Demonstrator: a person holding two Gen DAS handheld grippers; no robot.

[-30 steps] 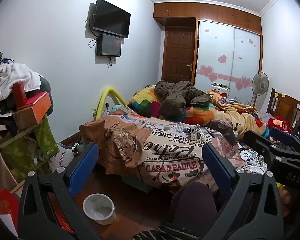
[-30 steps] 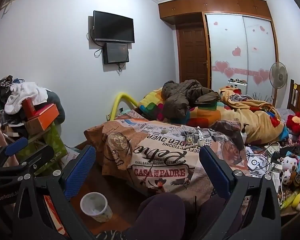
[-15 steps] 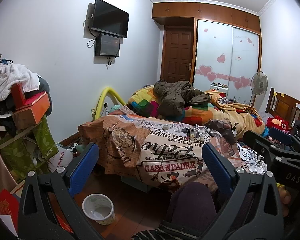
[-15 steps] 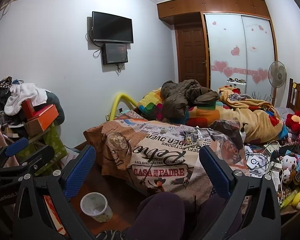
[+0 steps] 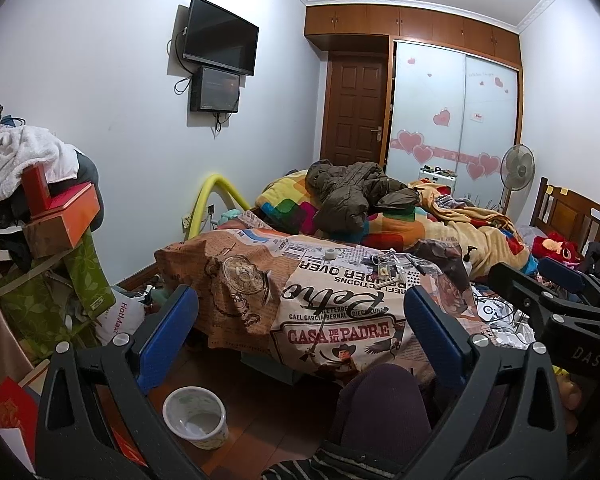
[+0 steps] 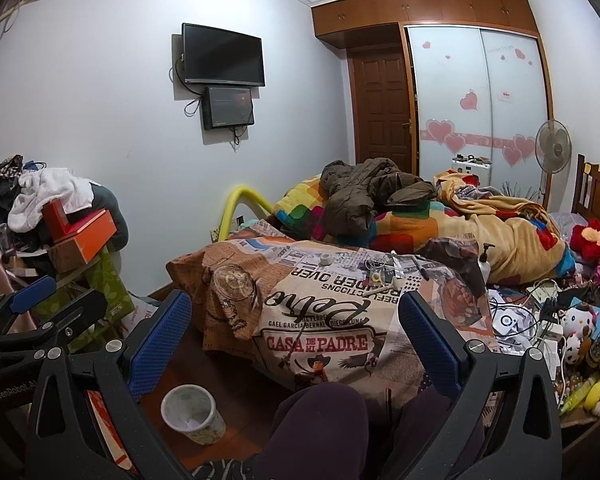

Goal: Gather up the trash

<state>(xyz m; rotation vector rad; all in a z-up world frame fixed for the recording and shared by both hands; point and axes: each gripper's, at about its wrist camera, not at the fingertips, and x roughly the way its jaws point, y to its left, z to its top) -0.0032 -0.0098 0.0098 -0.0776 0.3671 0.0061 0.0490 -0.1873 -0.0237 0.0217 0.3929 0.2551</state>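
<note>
A bed (image 5: pixel 452 236) heaped with a colourful quilt and a brown jacket (image 5: pixel 352 192) is filling the far side of the room. Nearer, a printed cloth (image 5: pixel 300 300) is draping over a low surface and carrying small litter (image 5: pixel 384 266): scraps, a small roll of tape (image 6: pixel 325 259), pens and bits too small to tell apart.

The left claw (image 5: pixel 298 332) is hovering level in front of this cloth, its blue-padded fingers (image 5: pixel 168 330) spread wide and gripping nothing. The right claw (image 6: pixel 294 334) is hanging beside it at much the same height, likewise gaping wide and empty; each is showing at the edge of the other's view. A person's knees in dark trousers (image 6: pixel 320 424) are sitting below both.

A small white bin (image 5: pixel 195 416) is standing upright on the wooden floor (image 5: pixel 260 408), near the left finger of each claw, well apart from the litter on the cloth. It is looking nearly empty, with a pale inside.
</note>
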